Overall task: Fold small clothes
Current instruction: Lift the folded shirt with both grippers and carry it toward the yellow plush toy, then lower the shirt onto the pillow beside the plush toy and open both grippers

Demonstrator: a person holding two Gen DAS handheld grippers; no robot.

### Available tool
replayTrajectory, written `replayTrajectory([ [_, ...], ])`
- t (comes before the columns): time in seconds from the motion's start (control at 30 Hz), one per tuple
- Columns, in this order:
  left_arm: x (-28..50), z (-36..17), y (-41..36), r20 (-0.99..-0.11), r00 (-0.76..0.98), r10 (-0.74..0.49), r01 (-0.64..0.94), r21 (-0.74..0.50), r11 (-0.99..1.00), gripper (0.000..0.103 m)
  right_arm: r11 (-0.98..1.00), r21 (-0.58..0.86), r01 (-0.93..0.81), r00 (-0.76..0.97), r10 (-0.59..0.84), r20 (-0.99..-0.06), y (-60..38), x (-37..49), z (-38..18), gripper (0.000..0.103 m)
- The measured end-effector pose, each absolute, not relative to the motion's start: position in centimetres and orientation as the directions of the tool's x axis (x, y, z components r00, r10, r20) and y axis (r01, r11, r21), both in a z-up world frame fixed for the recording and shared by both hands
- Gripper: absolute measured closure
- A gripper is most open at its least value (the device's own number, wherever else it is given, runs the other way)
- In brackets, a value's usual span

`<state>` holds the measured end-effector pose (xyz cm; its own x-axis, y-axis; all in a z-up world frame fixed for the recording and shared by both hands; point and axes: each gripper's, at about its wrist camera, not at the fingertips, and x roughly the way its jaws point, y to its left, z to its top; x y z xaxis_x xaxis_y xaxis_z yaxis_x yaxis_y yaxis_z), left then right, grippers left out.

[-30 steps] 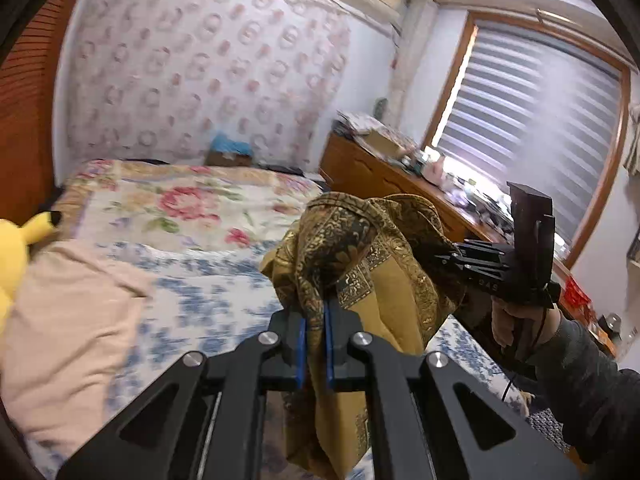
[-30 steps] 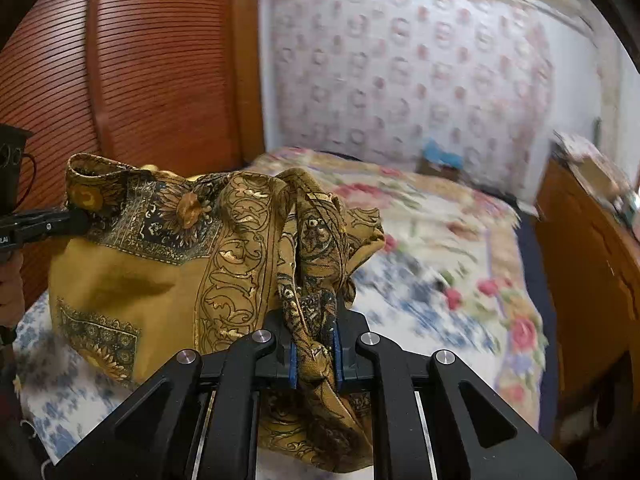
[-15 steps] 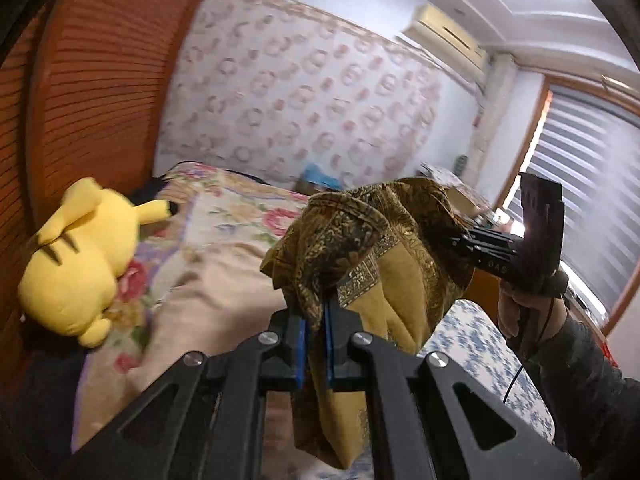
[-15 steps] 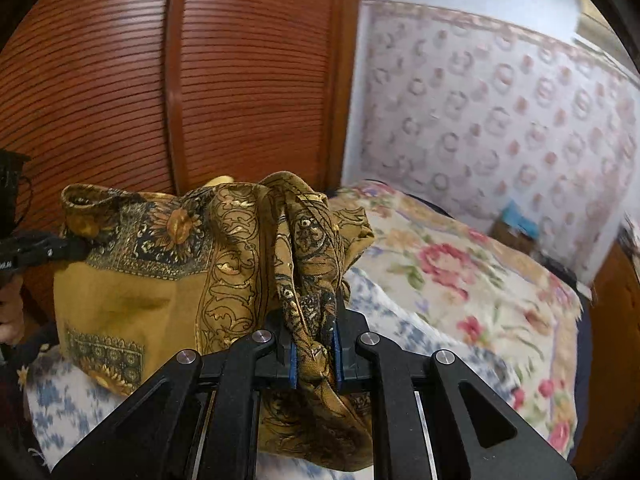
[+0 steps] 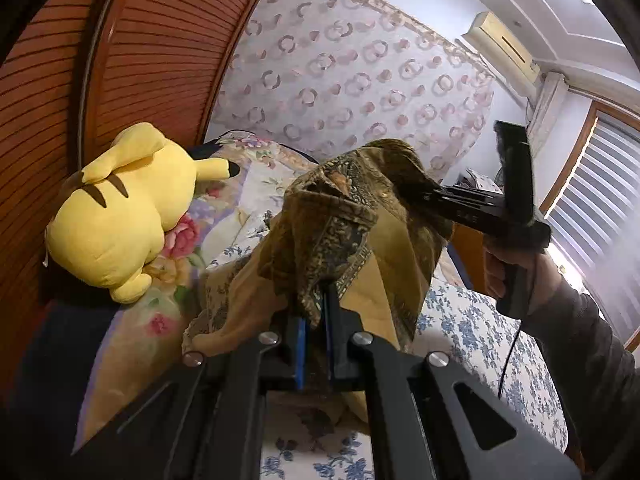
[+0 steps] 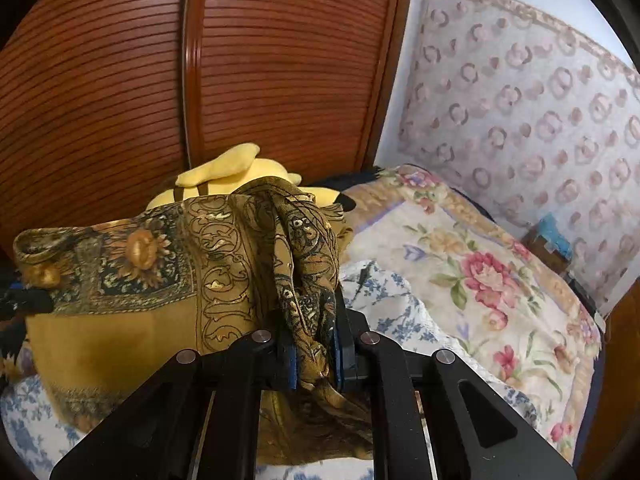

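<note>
A mustard-gold cloth with dark floral and scroll borders (image 5: 340, 232) hangs between my two grippers above the bed. My left gripper (image 5: 314, 332) is shut on one bunched corner of it. My right gripper (image 6: 314, 348) is shut on another bunched corner; it also shows in the left wrist view (image 5: 432, 196) at the right, gripping the cloth's far top edge. In the right wrist view the cloth (image 6: 132, 280) spreads to the left, its far corner held by the left gripper at the frame edge (image 6: 24, 300). The lower edge drapes onto the bed.
A yellow plush toy (image 5: 120, 208) lies at the head of the bed against a reddish slatted wooden wardrobe (image 6: 200, 60). The bed has a blue-flowered sheet (image 5: 480, 332) and a rose-patterned quilt (image 6: 480, 272). A patterned curtain (image 6: 520, 92) covers the far wall.
Both grippers have swung left toward the wardrobe and plush toy, carrying the cloth. The cloth has sunk lower, and its bottom now lies on the bed.
</note>
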<state>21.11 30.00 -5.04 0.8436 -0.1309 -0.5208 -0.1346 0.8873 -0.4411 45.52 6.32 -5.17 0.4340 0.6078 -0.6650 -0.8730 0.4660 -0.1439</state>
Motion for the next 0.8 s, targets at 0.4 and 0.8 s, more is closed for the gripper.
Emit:
replayTrajectory([
  [0.4,19.8,-3.7,28.6,-0.547,0.837,0.010,-0.207,-0.300,0.931,0.077,0.594,-0.145,-0.792,0.538,0.565,-0.626,6.0,47.5,-5.5,0.060],
  [0.8,24.7,-3.3,26.5,-0.590,0.806,0.046,-0.159,-0.141,0.977,0.065,0.542,-0.026,-0.840,0.433,0.640,-0.634,4.8,46.4,-6.7,0.059],
])
